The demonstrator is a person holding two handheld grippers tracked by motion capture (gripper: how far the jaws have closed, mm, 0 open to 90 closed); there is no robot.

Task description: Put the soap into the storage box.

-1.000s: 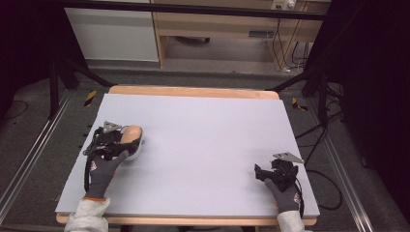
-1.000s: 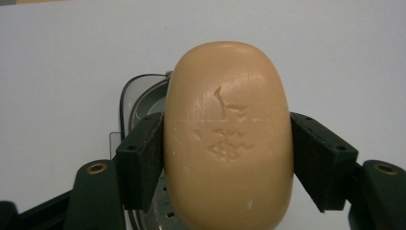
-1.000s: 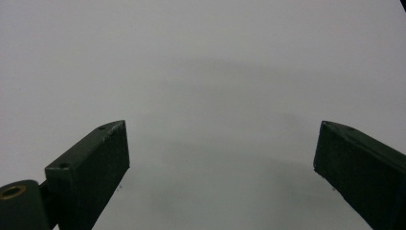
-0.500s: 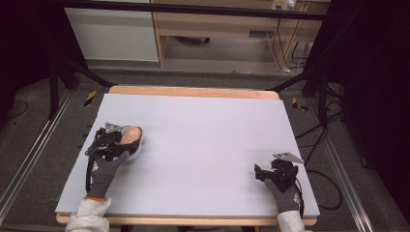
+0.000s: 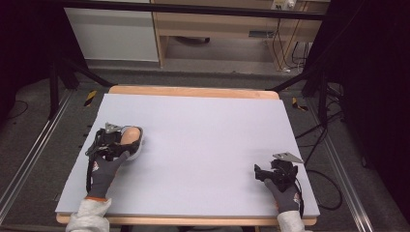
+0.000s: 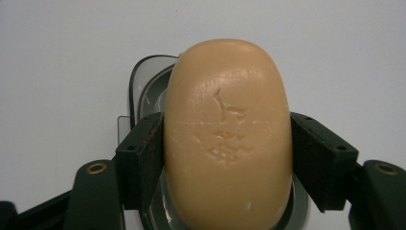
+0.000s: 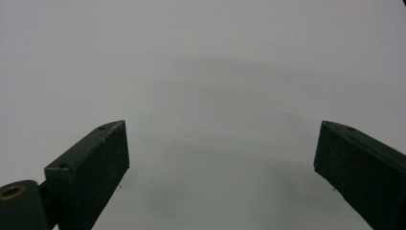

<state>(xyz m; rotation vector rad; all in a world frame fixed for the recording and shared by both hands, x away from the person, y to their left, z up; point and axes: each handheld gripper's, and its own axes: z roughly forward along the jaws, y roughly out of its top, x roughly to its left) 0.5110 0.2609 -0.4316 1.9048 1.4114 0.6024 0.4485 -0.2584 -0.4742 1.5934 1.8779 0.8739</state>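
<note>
**Soap bar gripped across its middle, over its dish**

High view: the left gripper (image 5: 126,142) holds a tan soap bar (image 5: 130,137) near the table's (image 5: 203,130) left edge; the right gripper (image 5: 263,173) rests well apart.

Left gripper view: both pads press the soap's (image 6: 229,139) flanks above a clear dish (image 6: 146,91). It looks firm, smooth, probably slippery; the flat sides suit.

Right gripper view: jaws wide, nothing between.

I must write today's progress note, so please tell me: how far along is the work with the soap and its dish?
Done: the left hand-held gripper has closed on the tan soap bar, pads pressed to both its sides.
In hand: the bar sits over the grey soap dish; whether it is resting in it or lifted I cannot tell.
Left: either releasing or carrying the bar away. The right hand-held gripper waits open over the bare white table.
</note>
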